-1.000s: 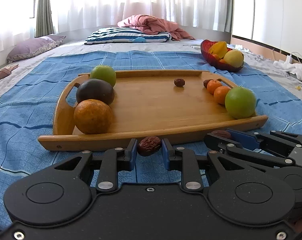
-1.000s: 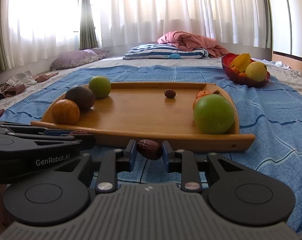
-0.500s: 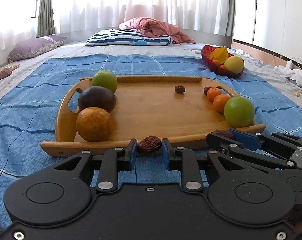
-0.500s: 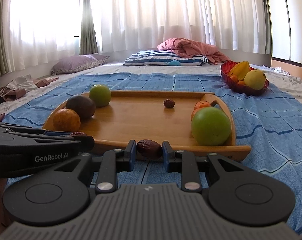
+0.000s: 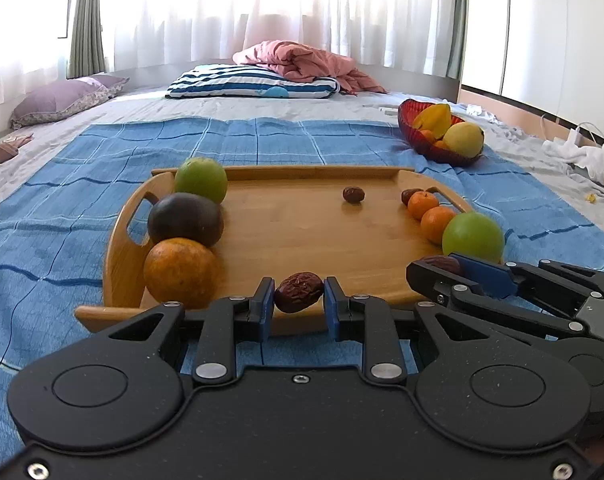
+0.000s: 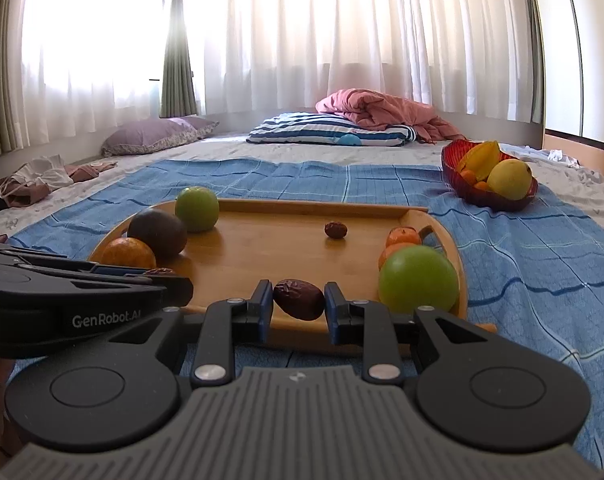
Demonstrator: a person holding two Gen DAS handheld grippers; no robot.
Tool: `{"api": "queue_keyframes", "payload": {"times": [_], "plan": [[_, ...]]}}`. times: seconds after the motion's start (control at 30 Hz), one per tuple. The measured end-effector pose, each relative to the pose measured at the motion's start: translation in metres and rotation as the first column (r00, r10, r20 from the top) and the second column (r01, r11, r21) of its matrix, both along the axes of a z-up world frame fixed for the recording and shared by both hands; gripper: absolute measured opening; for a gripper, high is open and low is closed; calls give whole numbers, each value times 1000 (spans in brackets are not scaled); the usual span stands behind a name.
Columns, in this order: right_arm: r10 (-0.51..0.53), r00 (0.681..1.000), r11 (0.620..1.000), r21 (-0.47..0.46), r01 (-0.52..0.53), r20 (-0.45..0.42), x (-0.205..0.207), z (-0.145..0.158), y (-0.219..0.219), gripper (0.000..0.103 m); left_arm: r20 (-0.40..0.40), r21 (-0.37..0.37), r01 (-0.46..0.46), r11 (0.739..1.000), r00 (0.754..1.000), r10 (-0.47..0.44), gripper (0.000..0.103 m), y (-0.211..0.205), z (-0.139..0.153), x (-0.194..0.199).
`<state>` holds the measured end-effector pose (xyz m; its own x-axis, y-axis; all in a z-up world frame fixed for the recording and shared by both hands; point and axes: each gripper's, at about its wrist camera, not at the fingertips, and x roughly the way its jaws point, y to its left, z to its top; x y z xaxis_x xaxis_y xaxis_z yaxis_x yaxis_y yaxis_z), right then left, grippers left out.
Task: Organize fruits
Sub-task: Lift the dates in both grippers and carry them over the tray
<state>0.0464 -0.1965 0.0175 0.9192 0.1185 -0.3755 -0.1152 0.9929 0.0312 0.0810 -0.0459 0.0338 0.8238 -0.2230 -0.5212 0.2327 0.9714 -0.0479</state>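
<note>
My left gripper (image 5: 298, 300) is shut on a wrinkled red date (image 5: 299, 292), held just above the near rim of the wooden tray (image 5: 302, 236). My right gripper (image 6: 298, 304) is shut on a second, smoother date (image 6: 300, 298) beside it, also over the near rim. On the tray's left lie an orange (image 5: 181, 272), a dark round fruit (image 5: 185, 219) and a green apple (image 5: 201, 179). On its right lie a green apple (image 5: 473, 237) and two small tangerines (image 5: 430, 212). Another date (image 5: 353, 194) lies loose near the tray's far side.
The tray rests on a blue checked blanket (image 5: 62, 216) spread over bedding. A red bowl (image 5: 434, 136) with yellow and orange fruit stands at the far right. A striped pillow (image 5: 254, 86), pink quilt and purple cushion lie farther back.
Both grippers have risen a little and tilted, so the tray now appears lower and farther. Each still holds its date.
</note>
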Motion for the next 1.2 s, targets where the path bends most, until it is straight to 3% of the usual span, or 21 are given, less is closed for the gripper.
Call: {"api": "queue_keyframes", "payload": {"times": [0.87,1.2], "plan": [[-16,1000,1000,20,16,-2,33,10,-7,33,-39,-28,4,1000,999,-6,25,-5,10,43],[-4,999,1000,29,6,-48,61,16,-10,33,-86,-28,-15,999,996,12,24,-7,13,73]]}}
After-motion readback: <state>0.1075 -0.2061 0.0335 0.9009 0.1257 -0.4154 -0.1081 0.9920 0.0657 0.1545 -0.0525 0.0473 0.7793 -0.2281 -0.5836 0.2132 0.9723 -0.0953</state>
